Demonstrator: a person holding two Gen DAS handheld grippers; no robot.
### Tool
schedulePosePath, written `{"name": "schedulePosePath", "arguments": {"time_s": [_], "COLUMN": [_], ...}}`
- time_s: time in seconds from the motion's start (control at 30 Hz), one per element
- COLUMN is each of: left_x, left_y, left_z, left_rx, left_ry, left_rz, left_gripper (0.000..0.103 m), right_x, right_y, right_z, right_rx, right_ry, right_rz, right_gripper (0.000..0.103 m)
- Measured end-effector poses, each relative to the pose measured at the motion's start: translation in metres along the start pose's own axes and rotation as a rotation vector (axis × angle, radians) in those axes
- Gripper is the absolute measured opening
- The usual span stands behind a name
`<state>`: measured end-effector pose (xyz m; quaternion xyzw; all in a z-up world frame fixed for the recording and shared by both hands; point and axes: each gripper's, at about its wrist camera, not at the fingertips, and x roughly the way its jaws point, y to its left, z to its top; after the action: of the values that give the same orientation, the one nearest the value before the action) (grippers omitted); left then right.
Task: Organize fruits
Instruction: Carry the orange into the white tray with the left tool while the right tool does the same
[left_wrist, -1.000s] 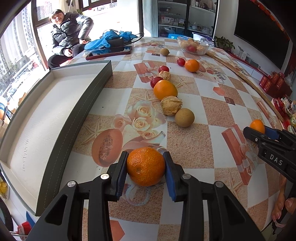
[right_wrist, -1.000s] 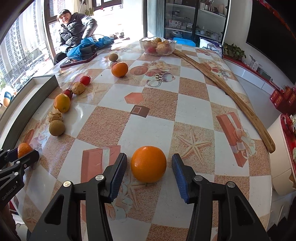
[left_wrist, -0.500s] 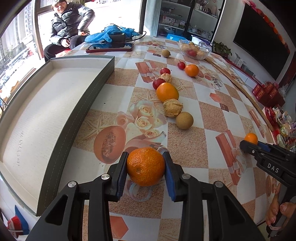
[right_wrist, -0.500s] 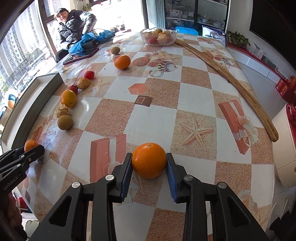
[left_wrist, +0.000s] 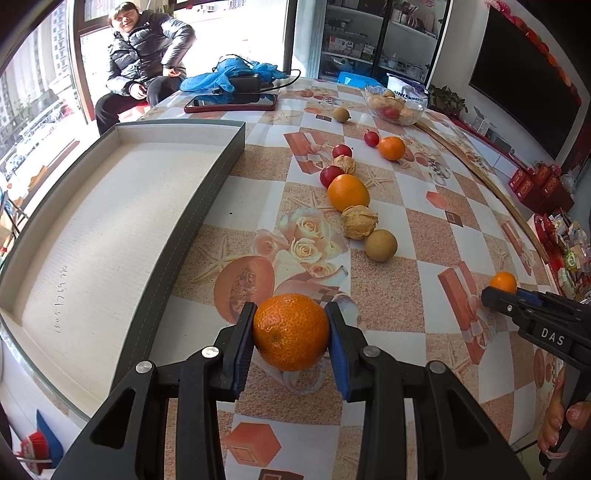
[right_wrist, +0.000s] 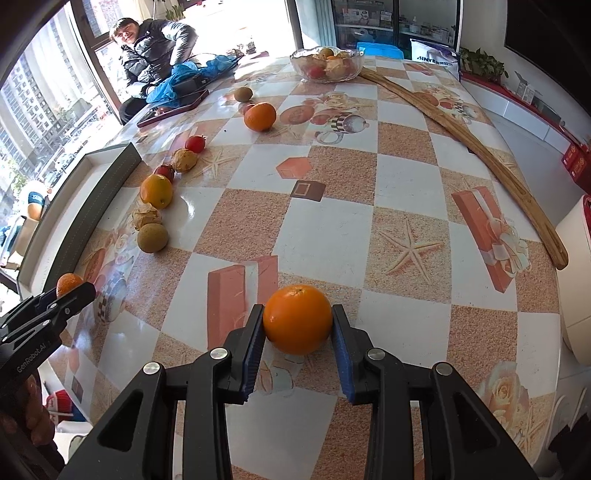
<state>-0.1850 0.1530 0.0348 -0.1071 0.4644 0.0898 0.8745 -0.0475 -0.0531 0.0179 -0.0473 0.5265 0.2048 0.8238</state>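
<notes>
Both grippers clamped on round fruit above the bench, with the tray waiting to the left.

The left gripper (left_wrist: 291, 332) has its jaws closed tight on a bumpy tangerine (left_wrist: 291, 331), held just over the bench (left_wrist: 406, 229) beside the grey tray (left_wrist: 110, 221); the right gripper (right_wrist: 298, 325) has its jaws pressed on both sides of a smooth orange (right_wrist: 297, 319), well apart from the row of loose fruit (left_wrist: 349, 192). Each fruit is pinched only at its widest line, so I judge a tilt or quick swing could let it roll out and knock the row, or run off the bench edge; squeezing harder could bruise the skin. Legible writing: "DAS" on the right gripper's body, "GenRobot.AI" on the left gripper's body, and faint handwritten digits inside the tray, too unclear to read.
</notes>
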Motion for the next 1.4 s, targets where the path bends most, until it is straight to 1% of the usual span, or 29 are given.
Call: {"name": "schedulePosePath", "arguments": {"time_s": [0.13,0.27,0.4,0.47,0.57,0.63,0.77,0.83,0.93,1.1,1.13,1.17,1.23,1.27,1.3,1.33,1.37,1.4], "left_x": [-0.01,-0.022,-0.033,-0.037,-0.038,-0.033,-0.016,-0.011,-0.005,0.009,0.009,0.008,0.008,0.006,0.005,0.003,0.002,0.0], "left_y": [0.004,0.015,0.039,0.057,0.09,0.112,0.143,0.152,0.158,0.166,0.165,0.164,0.162,0.161,0.161,0.161,0.161,0.161], "left_z": [0.006,0.017,0.032,0.04,0.048,0.048,0.041,0.037,0.034,0.028,0.027,0.026,0.025,0.025,0.025,0.025,0.026,0.026], "left_rx": [0.0,-0.007,-0.021,-0.04,-0.084,-0.123,-0.18,-0.191,-0.179,-0.191,-0.188,-0.184,-0.176,-0.175,-0.173,-0.169,-0.169,-0.171], "left_ry": [-0.017,-0.041,-0.064,-0.082,-0.084,-0.063,-0.007,0.009,0.014,0.032,0.018,0.012,0.003,-0.013,-0.029,-0.039,-0.046,-0.052], "left_rz": [-0.013,-0.013,0.021,0.056,0.117,0.156,0.203,0.213,0.242,0.25,0.256,0.261,0.26,0.257,0.258,0.259,0.259,0.262], "left_gripper": [0.04,0.04,0.04,0.04,0.04,0.04,0.04,0.04,0.04,0.041,0.043,0.047,0.077,0.08,0.08,0.08,0.08,0.08], "right_x": [-0.002,-0.007,-0.008,-0.006,-0.004,-0.002,0.011,0.02,0.036,0.058,0.062,0.065,0.066,0.066,0.064,0.059,0.052,0.046], "right_y": [0.001,0.009,0.025,0.039,0.073,0.101,0.164,0.194,0.233,0.274,0.278,0.282,0.289,0.291,0.291,0.29,0.287,0.285], "right_z": [0.006,0.017,0.03,0.039,0.053,0.064,0.083,0.089,0.088,0.085,0.084,0.084,0.082,0.081,0.081,0.081,0.082,0.083], "right_rx": [0.036,0.03,0.015,-0.006,-0.065,-0.111,-0.194,-0.229,-0.272,-0.334,-0.344,-0.36,-0.4,-0.416,-0.42,-0.418,-0.413,-0.41], "right_ry": [0.014,0.015,0.025,0.032,0.033,0.035,0.05,0.059,0.088,0.116,0.123,0.13,0.119,0.112,0.103,0.083,0.057,0.026], "right_rz": [0.061,0.076,0.099,0.117,0.142,0.173,0.245,0.272,0.311,0.324,0.323,0.318,0.285,0.268,0.26,0.272,0.282,0.268], "right_gripper": [0.036,0.036,0.037,0.037,0.037,0.037,0.037,0.037,0.037,0.037,0.037,0.037,0.038,0.052,0.063,0.079,0.088,0.088]}}
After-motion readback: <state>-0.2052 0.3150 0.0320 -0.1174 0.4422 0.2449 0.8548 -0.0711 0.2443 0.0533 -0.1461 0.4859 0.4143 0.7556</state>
